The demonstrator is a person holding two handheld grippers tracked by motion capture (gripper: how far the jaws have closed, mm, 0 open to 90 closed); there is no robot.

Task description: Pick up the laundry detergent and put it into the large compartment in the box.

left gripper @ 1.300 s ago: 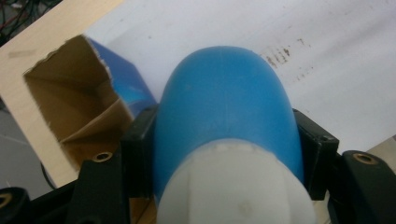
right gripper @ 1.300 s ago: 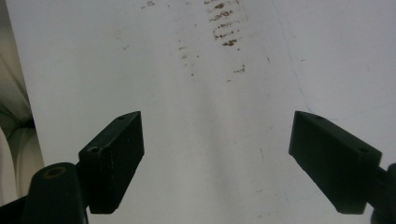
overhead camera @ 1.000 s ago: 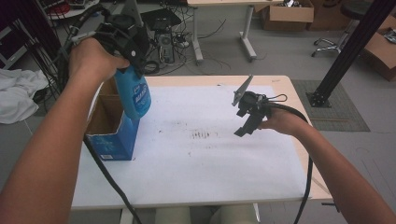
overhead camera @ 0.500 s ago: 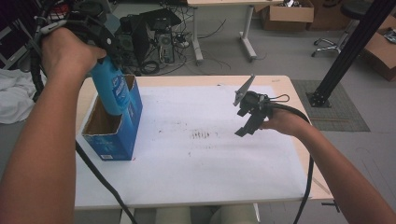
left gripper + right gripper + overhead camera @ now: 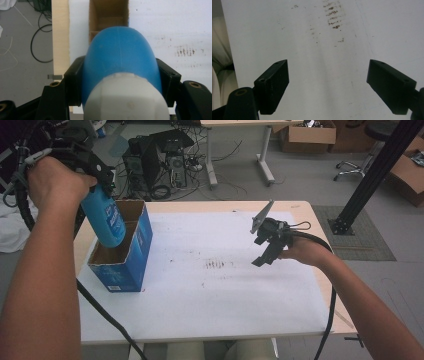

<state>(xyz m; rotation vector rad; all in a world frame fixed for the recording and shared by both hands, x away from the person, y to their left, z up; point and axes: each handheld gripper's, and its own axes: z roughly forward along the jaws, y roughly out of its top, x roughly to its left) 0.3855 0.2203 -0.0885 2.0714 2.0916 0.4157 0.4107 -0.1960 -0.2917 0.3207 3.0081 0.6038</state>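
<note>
Blue bottle (image 5: pixel 104 217) with a white cap (image 5: pixel 126 100), pinched between the jaws of the left gripper (image 5: pixel 82 160), hangs bottom-down over the open top of a blue cardboard box (image 5: pixel 125 255) standing near the left edge of the table (image 5: pixel 200 330). A person's left hand (image 5: pixel 52 182) holds that gripper high. At the right side of the table, the right hand (image 5: pixel 305 251) holds the right gripper (image 5: pixel 267 252) above the white, smudged tabletop, its jaws spread wide with nothing between them.
</note>
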